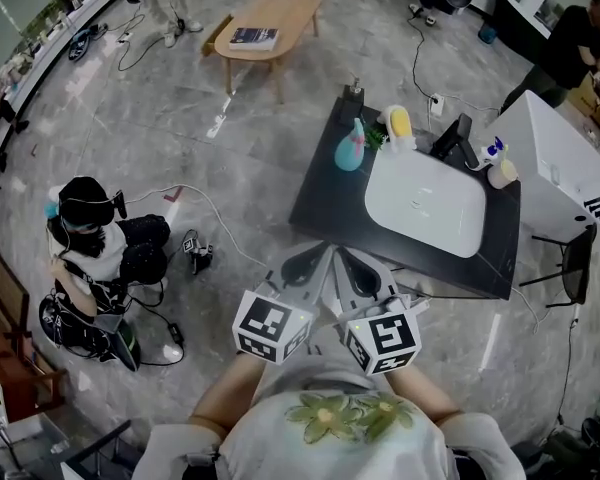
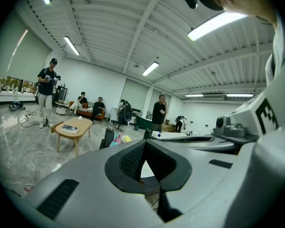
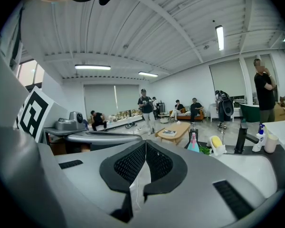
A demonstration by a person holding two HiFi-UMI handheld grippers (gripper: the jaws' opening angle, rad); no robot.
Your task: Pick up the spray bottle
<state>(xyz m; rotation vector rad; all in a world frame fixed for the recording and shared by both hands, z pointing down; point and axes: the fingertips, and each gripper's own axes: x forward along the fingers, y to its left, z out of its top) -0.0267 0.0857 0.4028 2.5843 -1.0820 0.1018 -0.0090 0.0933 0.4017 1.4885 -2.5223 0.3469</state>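
Note:
A teal spray bottle (image 1: 350, 146) with a pink head stands at the back left of the black counter (image 1: 325, 193), beside the white basin (image 1: 425, 206). It also shows in the right gripper view as the teal bottle (image 3: 193, 144), and in the left gripper view as the bottle (image 2: 116, 138). A small white bottle with a blue head (image 1: 495, 151) stands at the counter's far right corner. My left gripper (image 1: 315, 258) and right gripper (image 1: 348, 261) are held side by side, short of the counter's near edge. Both are shut with nothing in them: left gripper (image 2: 145, 142), right gripper (image 3: 146, 142).
A yellow sponge holder (image 1: 399, 124) and a black faucet (image 1: 450, 138) stand behind the basin. A white cabinet (image 1: 555, 168) and a black chair (image 1: 577, 258) are to the right. A wooden table (image 1: 270, 23) is beyond, a person (image 1: 90, 238) sits on the floor at left, and cables cross the floor.

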